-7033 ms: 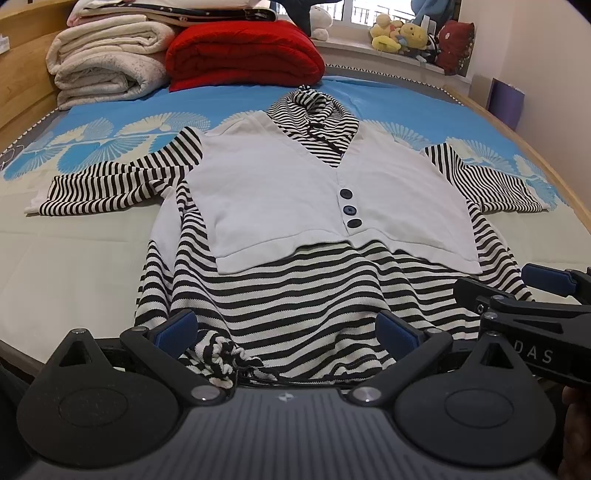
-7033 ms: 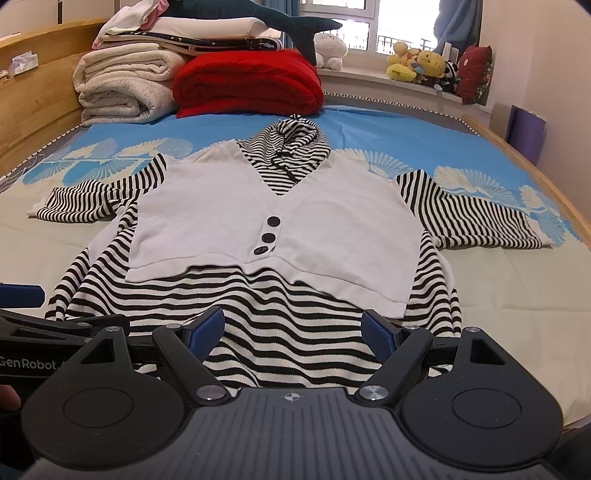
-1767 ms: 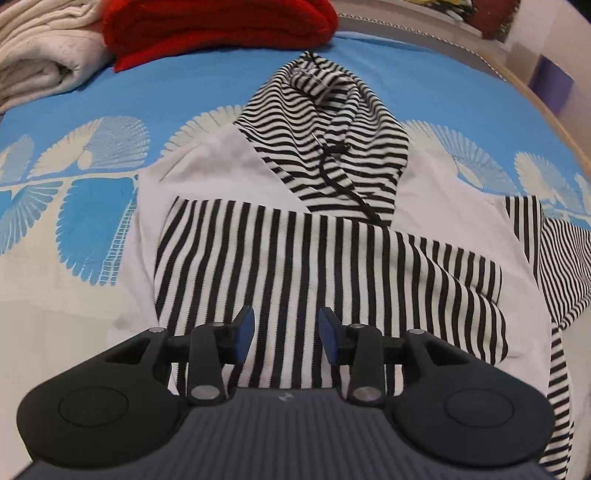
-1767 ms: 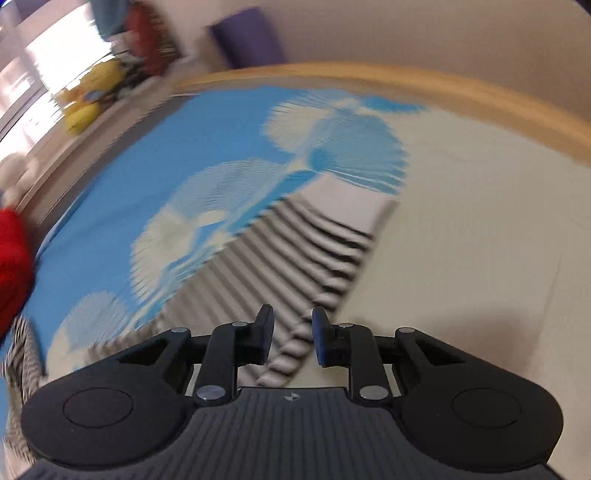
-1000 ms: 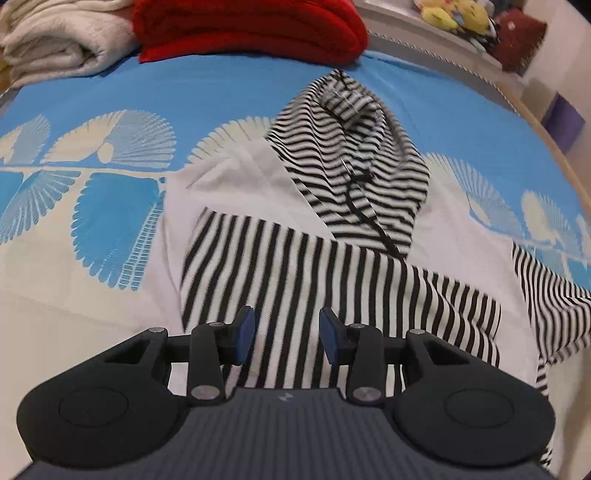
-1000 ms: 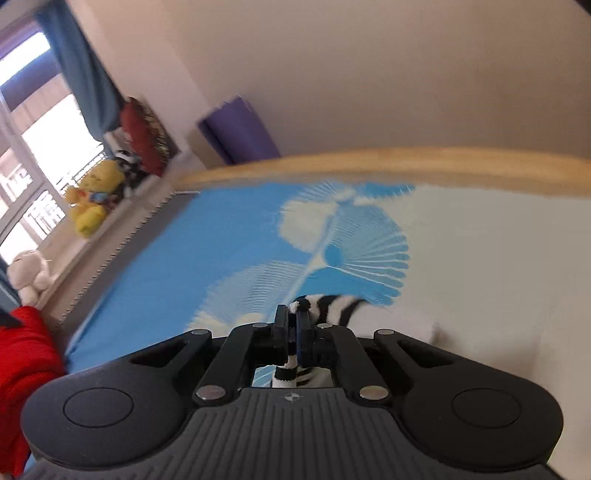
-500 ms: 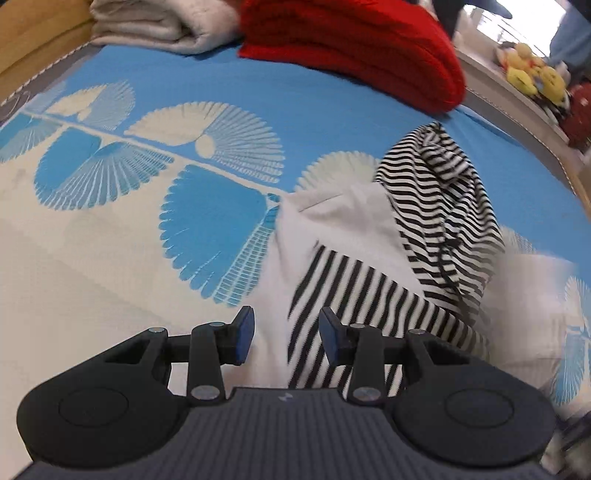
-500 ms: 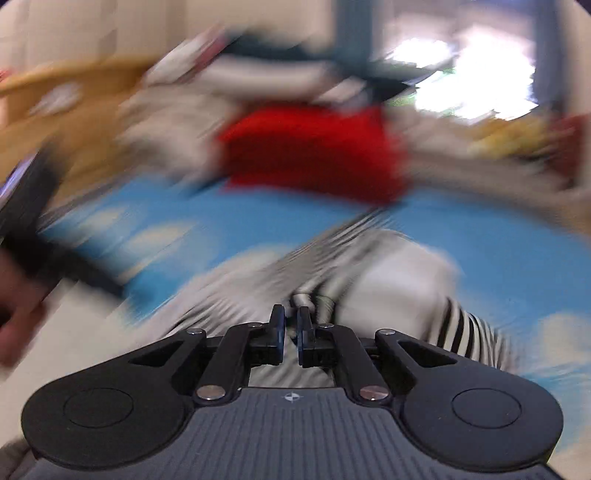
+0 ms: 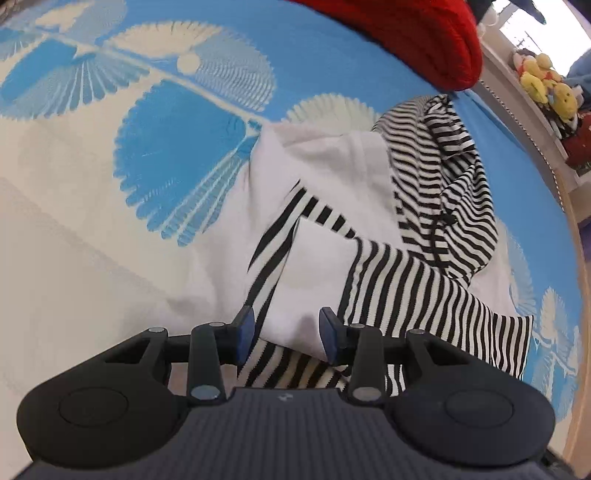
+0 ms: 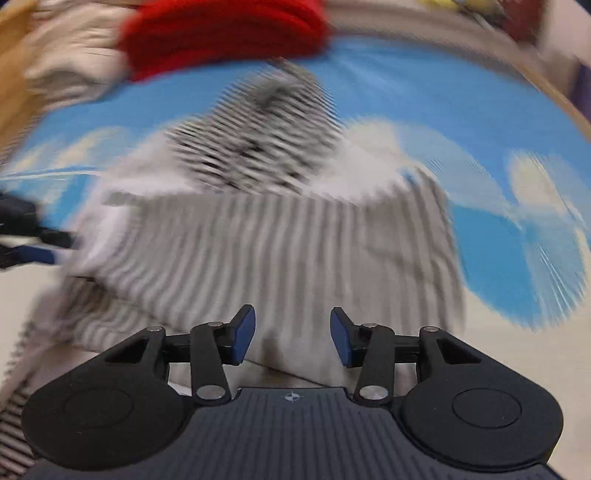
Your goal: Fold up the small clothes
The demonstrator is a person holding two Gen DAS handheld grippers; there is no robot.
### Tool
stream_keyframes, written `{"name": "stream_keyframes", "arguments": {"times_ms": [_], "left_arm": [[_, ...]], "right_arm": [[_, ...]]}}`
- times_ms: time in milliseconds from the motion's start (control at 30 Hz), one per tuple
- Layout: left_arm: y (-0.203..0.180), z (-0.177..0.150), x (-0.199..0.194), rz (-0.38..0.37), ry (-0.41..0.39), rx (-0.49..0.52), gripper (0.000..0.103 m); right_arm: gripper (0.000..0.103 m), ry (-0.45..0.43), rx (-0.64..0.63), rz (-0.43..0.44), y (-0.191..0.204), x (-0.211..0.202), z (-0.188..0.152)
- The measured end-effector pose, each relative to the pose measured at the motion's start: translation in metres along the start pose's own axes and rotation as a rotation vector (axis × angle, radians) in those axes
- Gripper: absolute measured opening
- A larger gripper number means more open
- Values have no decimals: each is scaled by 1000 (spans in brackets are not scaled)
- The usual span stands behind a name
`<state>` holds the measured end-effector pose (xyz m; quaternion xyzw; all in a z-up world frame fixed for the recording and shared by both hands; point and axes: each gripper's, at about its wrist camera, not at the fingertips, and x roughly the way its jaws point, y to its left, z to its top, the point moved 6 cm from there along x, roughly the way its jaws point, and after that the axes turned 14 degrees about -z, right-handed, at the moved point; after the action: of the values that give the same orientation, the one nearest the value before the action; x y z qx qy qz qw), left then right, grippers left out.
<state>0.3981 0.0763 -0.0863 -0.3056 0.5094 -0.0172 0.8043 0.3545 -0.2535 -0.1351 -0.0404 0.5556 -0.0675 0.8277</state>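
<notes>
A bed (image 9: 66, 229) in a blue-and-cream fan-print cover carried a striped hooded top (image 9: 424, 280), lying mid-bed with both striped sleeves folded across its white front, below a folded red blanket (image 9: 424, 33). The left gripper (image 9: 286, 334) hung partly open over a sleeve, gripping nothing. The right gripper (image 10: 291, 338), blurred, was opening, with nothing between its jaws.
</notes>
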Motion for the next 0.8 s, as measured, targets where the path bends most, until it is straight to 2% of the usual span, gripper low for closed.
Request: {"name": "stream_keyframes", "arguments": {"times_ms": [67,100,133,200,233,333,367,400,433,500,567,633,767,800], "left_arm": [[5,-1,7,-17,21,-47,46],[7,-2,11,-26,28,-71,51],[9,-4,15,-31,36,-89,52],[8,-7,22,-34,50,-109,53],[6,-7,24,-35,53,-110,55],[0,-9,28,-17,46,-97,57],[-1,-8,28,-12,40,-97,56],[-2,-8,27,-6,31,-97,49],[-3,-8,25,-4,23,-94,34],[-10,-9,19,-7,13,-80,16],[-17,-9,6,-14,-11,-76,14],[-27,-10,-10,-19,-38,-56,14],[-34,-27,-31,21,-49,-43,14],[-31,-31,-32,45,-40,-56,19]], "right_arm": [[47,83,88,-58,-27,19,-6],[47,105,128,-47,-38,24,-9],[47,117,158,-8,-46,26,-9],[45,117,166,5,-54,25,-8],[45,105,166,-19,-57,23,-8],[45,92,114,-192,-72,30,-10],[52,102,131,-199,-78,34,-10],[53,124,174,-171,-84,38,-9],[52,147,226,-142,-90,38,-9],[50,125,244,-142,-96,30,-4],[50,64,209,-150,-95,17,5],[50,39,196,-88,-89,9,11],[50,105,237,35,-78,9,3],[51,132,251,47,-76,11,-1]]}}
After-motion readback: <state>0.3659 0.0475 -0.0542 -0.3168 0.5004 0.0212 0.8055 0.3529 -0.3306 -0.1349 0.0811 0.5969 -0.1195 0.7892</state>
